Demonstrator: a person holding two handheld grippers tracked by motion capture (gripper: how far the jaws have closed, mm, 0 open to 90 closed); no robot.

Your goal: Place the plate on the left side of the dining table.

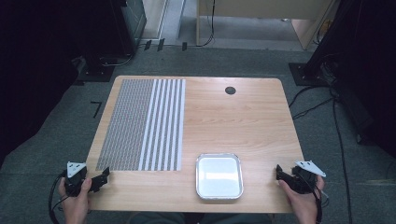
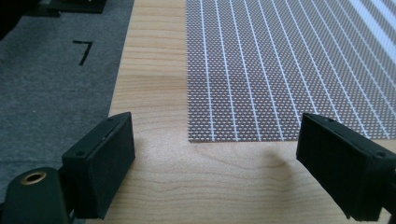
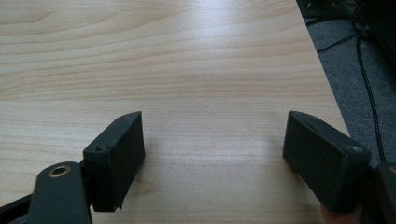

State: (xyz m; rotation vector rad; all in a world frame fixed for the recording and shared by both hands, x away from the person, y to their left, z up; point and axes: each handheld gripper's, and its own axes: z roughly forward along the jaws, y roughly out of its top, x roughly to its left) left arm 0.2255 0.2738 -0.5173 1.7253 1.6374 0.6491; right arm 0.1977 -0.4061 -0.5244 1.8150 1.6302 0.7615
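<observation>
A grey woven placemat [image 1: 140, 123] with white stripes lies flat on the left half of the wooden table [image 1: 243, 116]; its near corner [image 2: 196, 135] sits just ahead of my left gripper's jaws. A shallow silver foil tray [image 1: 219, 176], empty, rests near the front edge at centre. My left gripper [image 1: 103, 176] hovers at the table's front left corner, open, nothing between its jaws [image 2: 215, 168]. My right gripper [image 1: 279, 173] is at the front right edge, open over bare wood [image 3: 215, 158].
A small dark round grommet [image 1: 229, 90] sits in the table's far side. Grey carpet [image 1: 56, 135] surrounds the table, with cables [image 1: 341, 140] trailing on the right and dark stands and equipment at the back corners.
</observation>
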